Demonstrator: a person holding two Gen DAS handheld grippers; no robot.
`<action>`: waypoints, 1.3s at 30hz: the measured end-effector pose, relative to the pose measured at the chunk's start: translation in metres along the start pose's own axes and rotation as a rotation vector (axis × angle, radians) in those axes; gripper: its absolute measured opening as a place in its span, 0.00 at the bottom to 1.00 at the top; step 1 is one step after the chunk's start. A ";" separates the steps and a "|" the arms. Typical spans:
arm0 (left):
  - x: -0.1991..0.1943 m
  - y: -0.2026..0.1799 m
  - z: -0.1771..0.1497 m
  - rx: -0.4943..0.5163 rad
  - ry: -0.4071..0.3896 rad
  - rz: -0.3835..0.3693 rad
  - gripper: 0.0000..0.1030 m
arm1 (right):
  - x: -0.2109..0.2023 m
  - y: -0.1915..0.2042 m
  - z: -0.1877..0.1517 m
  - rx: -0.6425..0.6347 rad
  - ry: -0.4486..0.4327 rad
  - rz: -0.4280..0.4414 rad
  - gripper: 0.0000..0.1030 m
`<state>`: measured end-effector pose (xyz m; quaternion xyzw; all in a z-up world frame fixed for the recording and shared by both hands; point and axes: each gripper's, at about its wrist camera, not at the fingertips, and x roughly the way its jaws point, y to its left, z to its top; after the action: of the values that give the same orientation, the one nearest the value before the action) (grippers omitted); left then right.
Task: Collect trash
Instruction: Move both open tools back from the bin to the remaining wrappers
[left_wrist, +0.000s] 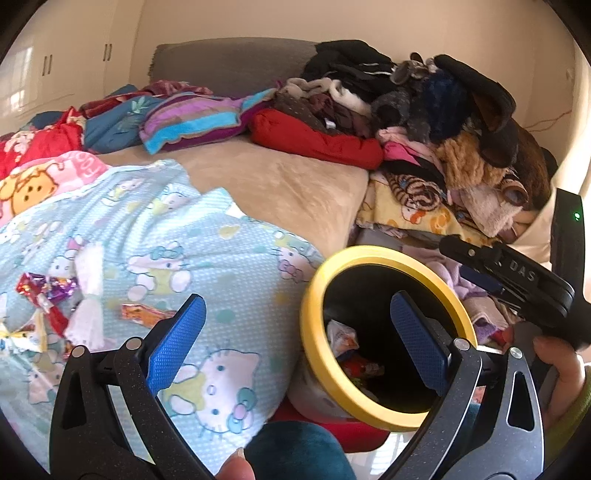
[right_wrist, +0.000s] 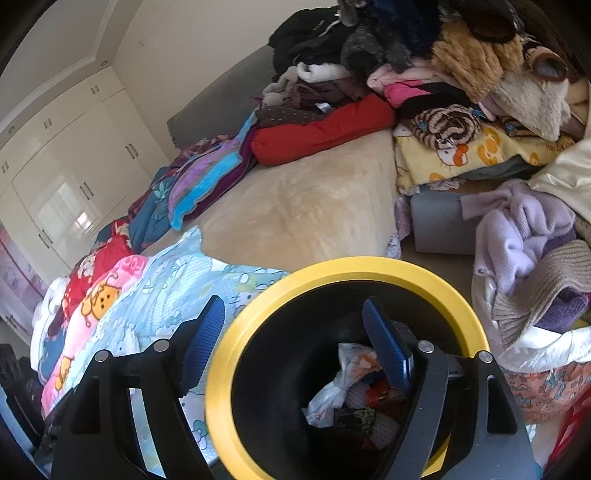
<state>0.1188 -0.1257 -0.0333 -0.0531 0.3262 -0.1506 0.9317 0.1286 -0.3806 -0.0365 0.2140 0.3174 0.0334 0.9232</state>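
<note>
A black bin with a yellow rim (left_wrist: 308, 325) stands beside the bed, with crumpled wrappers (right_wrist: 343, 384) inside. Shiny candy wrappers (left_wrist: 44, 291) and an orange one (left_wrist: 144, 314) lie on the light blue cat-print blanket (left_wrist: 155, 229) at the left. My left gripper (left_wrist: 297, 332) is open and empty, its right pad (left_wrist: 417, 343) in front of the bin's mouth. My right gripper (right_wrist: 293, 343) hangs open over the bin's rim (right_wrist: 351, 266), with one pad (right_wrist: 384, 347) above the opening and nothing held. Its black housing (left_wrist: 524, 280) shows at the right of the left wrist view.
A heap of clothes and plush throws (left_wrist: 424, 110) covers the bed's far right. Coloured blankets (left_wrist: 192, 118) lie along the back of the beige sheet (left_wrist: 280, 184). A basket of laundry (right_wrist: 535, 295) stands right of the bin. White wardrobes (right_wrist: 74, 166) line the left wall.
</note>
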 end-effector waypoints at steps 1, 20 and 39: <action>-0.002 0.004 0.001 -0.006 -0.003 0.007 0.89 | 0.000 0.004 -0.001 -0.007 0.001 0.004 0.73; -0.032 0.062 0.014 -0.068 -0.069 0.113 0.89 | 0.000 0.073 -0.018 -0.151 0.022 0.101 0.75; -0.050 0.120 0.017 -0.129 -0.111 0.217 0.89 | 0.011 0.133 -0.049 -0.266 0.064 0.165 0.77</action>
<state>0.1225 0.0043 -0.0141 -0.0855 0.2870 -0.0246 0.9538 0.1175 -0.2400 -0.0218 0.1141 0.3207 0.1576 0.9270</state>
